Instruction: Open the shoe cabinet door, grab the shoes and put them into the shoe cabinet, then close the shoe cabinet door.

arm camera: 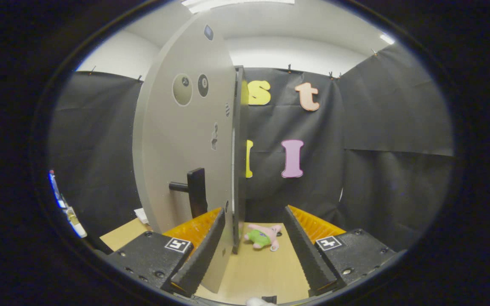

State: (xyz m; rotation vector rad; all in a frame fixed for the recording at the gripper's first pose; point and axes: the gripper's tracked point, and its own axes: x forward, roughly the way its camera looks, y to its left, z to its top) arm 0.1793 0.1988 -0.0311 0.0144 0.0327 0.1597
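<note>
Tool (251,250) gapes wide, gripping nothing; door (185,140) edge sits between its fingers, likely to swing it; toy (264,236) lies beyond.

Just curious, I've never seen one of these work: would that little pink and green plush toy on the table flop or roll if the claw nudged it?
The plush toy looks soft, probably floppy and light. Lying flat on the table, it should slide, not roll. The claw is open.

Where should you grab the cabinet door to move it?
Grab the dark handle low on the grey cabinet door. It sticks out on a short bar, so come from the door's face. The open hand-held gripper straddles the door's edge.
</note>
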